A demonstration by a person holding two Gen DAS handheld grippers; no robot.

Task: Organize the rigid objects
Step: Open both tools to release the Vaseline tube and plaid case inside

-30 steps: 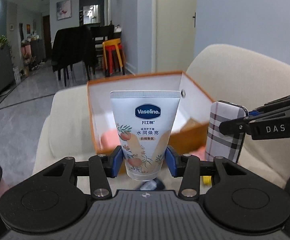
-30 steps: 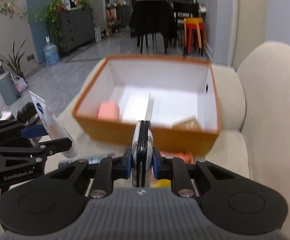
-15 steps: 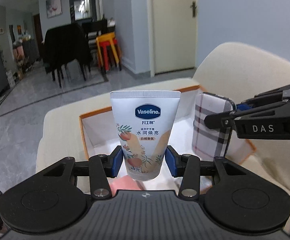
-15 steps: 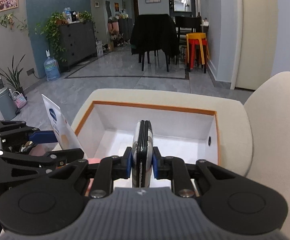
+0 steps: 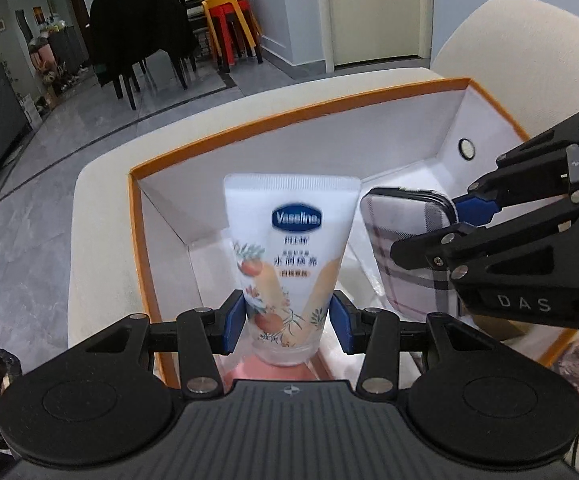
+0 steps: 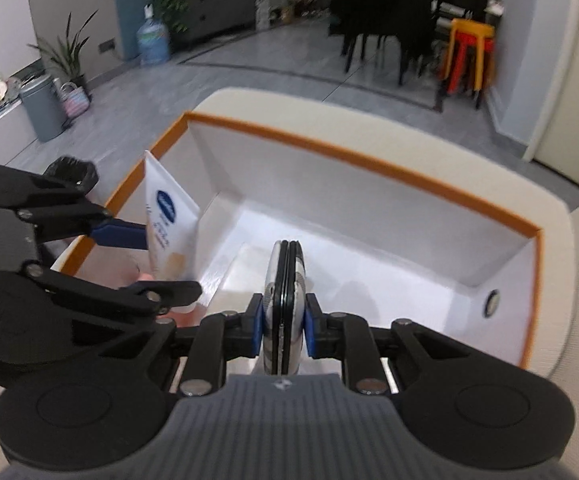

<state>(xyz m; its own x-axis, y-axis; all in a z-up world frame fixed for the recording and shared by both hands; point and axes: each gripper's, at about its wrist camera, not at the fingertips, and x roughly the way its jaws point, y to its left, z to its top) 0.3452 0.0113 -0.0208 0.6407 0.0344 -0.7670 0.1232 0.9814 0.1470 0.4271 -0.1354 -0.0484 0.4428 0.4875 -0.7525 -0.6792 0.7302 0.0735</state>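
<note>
My left gripper (image 5: 287,322) is shut on a white Vaseline tube (image 5: 291,256) with a peach print, held upright, cap end down. It hangs over the left part of an orange-edged white box (image 5: 289,114) on a cream sofa. My right gripper (image 6: 281,326) is shut on a flat plaid-covered case (image 6: 283,300), seen edge-on, over the middle of the same box (image 6: 369,162). In the left wrist view the plaid case (image 5: 405,248) sits just right of the tube. In the right wrist view the tube (image 6: 171,232) stands at the box's left wall. A pink object (image 5: 265,370) lies in the box beneath the tube.
The sofa's backrest (image 5: 529,52) rises right of the box and its armrest (image 6: 289,106) runs behind it. A brown item (image 5: 497,326) lies at the box's near right. Beyond are grey floor, black chairs (image 5: 137,32) and red and yellow stools (image 6: 469,56).
Both grippers have moved forward and tilted down, from short of the box to over its inside. The box now fills the view beneath the tube and the case; both grips are unchanged.
</note>
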